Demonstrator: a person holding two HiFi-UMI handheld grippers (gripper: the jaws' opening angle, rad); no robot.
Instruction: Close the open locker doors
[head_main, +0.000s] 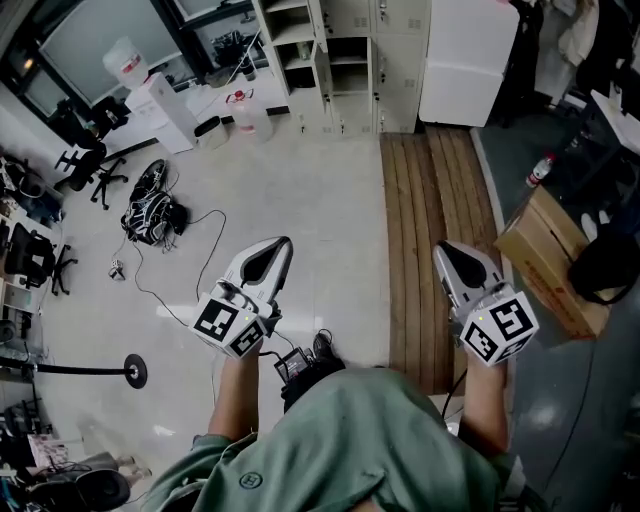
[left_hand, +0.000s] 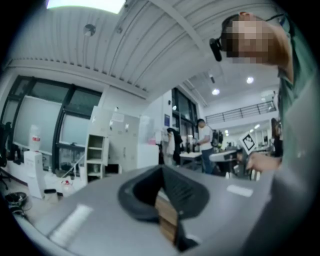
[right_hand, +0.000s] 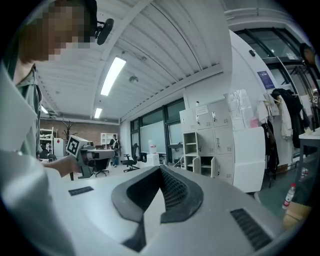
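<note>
Both pairs of jaws are pressed together at the tips with nothing between them. The left gripper (left_hand: 162, 169) shows only wooden floor through the gap behind its tips, and the right gripper (right_hand: 161, 170) is just as empty. In the head view the two are held out low in front of the person, side by side and well apart, over pale floor and a strip of wooden decking (head_main: 430, 220). The lockers (head_main: 345, 60) stand against the far wall, well away from both grippers. Several compartments gape, and at least two small doors (right_hand: 195, 165) are swung out near the bottom. No door is within reach, so the task looks barely begun.

The likely trouble lies in the approach and the push. A tangle of black cables (head_main: 150, 212) trails leads across the floor on the left, and one could catch a foot. A door nudged with shut jaws may slide off the smooth tips. If pushed too lightly to latch, it may bounce back open.
</note>
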